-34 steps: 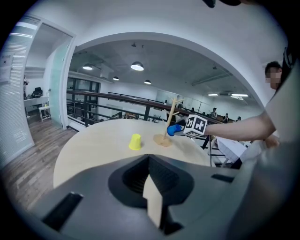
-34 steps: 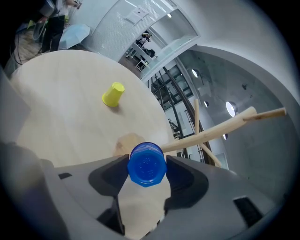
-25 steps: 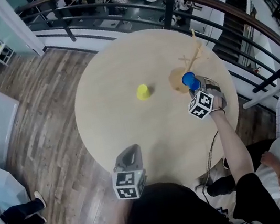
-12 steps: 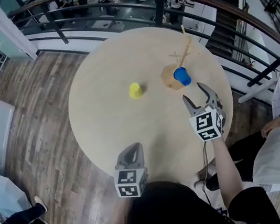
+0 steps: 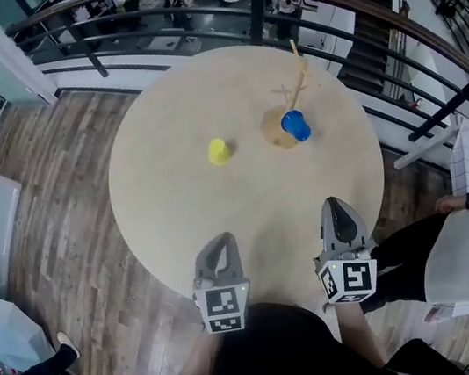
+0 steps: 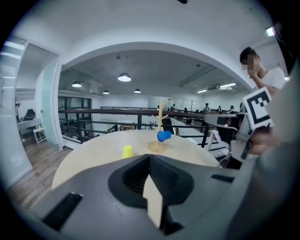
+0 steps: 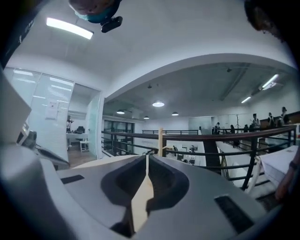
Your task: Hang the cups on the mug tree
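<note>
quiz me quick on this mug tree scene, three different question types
1. True or false: the blue cup hangs on the mug tree.
2. The yellow cup is: A on the round table, B on the mug tree, C inside the blue cup.
3. Fill in: the jaws of the left gripper and right gripper are both ___.
Key: 1 true; 2 A; 3 shut.

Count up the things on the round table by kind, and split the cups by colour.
Blue cup: 1
Yellow cup: 1
Mug tree: 1
Total: 3
</note>
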Available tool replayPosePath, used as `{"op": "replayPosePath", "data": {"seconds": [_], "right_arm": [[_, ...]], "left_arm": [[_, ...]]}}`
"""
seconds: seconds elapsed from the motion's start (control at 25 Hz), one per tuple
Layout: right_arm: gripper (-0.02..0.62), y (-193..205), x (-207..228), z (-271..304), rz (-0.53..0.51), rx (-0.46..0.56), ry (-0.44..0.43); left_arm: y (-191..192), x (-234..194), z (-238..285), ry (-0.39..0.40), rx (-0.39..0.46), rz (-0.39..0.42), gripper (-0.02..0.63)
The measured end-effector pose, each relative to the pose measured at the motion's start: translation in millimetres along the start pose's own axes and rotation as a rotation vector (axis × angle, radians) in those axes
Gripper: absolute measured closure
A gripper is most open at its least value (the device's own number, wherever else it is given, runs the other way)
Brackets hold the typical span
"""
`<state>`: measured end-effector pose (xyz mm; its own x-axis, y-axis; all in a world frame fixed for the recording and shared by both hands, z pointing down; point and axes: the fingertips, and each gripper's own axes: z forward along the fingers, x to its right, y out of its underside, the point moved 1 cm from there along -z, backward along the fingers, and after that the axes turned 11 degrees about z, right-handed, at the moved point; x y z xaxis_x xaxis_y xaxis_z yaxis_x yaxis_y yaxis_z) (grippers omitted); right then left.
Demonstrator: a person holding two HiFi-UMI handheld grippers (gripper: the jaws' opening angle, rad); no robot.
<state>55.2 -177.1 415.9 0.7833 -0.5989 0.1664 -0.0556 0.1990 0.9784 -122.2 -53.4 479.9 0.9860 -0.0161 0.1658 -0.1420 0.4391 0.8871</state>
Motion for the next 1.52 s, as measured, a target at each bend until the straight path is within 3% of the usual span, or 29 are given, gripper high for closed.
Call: {"op": "replayPosePath", "data": {"seconds": [0.28, 0.4, 0.56, 0.8, 0.92, 1.08, 1.28, 1.52], "right_arm": [[0.578, 21.5, -25.7, 0.8, -0.02, -0.076, -0.087], [0.578, 24.1, -23.5, 2.4, -0.025, -0.085, -0.094], [0.578, 32.0, -18.6, -0.1, -0.032, -0.108, -0.094], [0.578, 40.0, -21.1, -2.3, -0.028, -0.119, -0.089], [0.577, 45.7, -15.8, -4.2, -0.014, -0.131, -0.084], [0.577, 54.8, -11.7, -5.1, -0.008, -0.153, -0.074], [0.577, 61.9, -10.3, -4.3, 0.0, -0.176, -0.079], [0.577, 61.5, -9.7, -6.6, -0.009, -0.194, -0.082]], "left_arm": [[1.5, 5.2, 2.6, 0.036, -0.001, 0.015, 0.594], [-2.6, -4.0, 12.3, 0.025, 0.012, 0.056, 0.594], [-1.1, -15.0, 44.6, 0.051, -0.019, 0.183, 0.592], [-5.8, -39.0, 96.8, 0.167, -0.086, 0.418, 0.592], [-8.4, -54.1, 126.2, 0.201, -0.145, 0.521, 0.589], [-1.6, -67.9, 163.1, 0.28, -0.245, 0.614, 0.451], [6.6, -84.3, 210.7, 0.328, -0.352, 0.693, 0.403], [35.1, -98.1, 257.6, 0.453, -0.538, 0.798, 0.357]]}}
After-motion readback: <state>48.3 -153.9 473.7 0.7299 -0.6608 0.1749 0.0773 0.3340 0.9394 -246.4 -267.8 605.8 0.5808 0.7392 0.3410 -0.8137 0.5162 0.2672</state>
